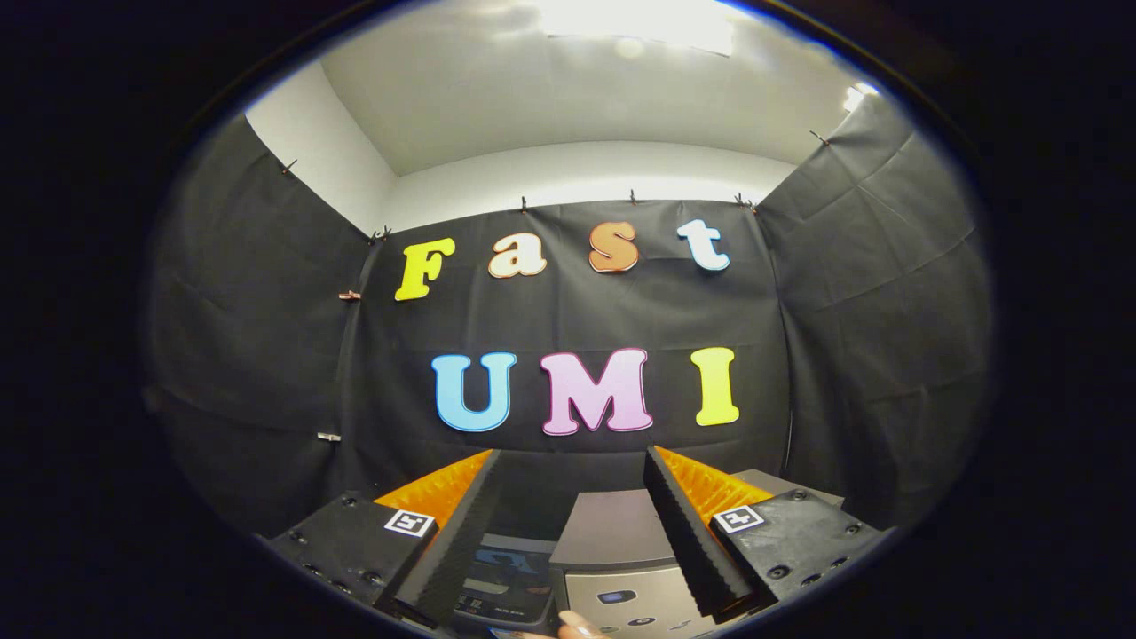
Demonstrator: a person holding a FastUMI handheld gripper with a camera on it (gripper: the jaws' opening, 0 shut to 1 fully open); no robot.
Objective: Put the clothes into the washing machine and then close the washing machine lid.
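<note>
**Q:** As the gripper looks forward, what is biggest?

**A:** Black cloth wall, hung behind the washer and to both sides of it, with a white ceiling above. Next in size is the washer, a small grey box low down. Its flat top faces up and a button panel sits on its front. Its lid appears to lie flat, though I cannot tell for sure.

**Q:** And the gripper?

**A:** The gripper hangs above the washer with its jaws spread wide and nothing between them. One finger crosses the washer's right side and the other lies left of the washer.

**Q:** Where are the clothes?

**A:** Just left of the washer sits a dark item with a blue patch, partly hidden by the left finger. It may be the clothes, but I cannot tell. A person's fingertip shows just in front of the washer.

**Q:** How would they handle?

**A:** Probably light, soft and limp, so they would sag and trail. I would pinch a bunched fold near the middle, not an edge. The lid looks stiff, so push it near its front edge.
</note>
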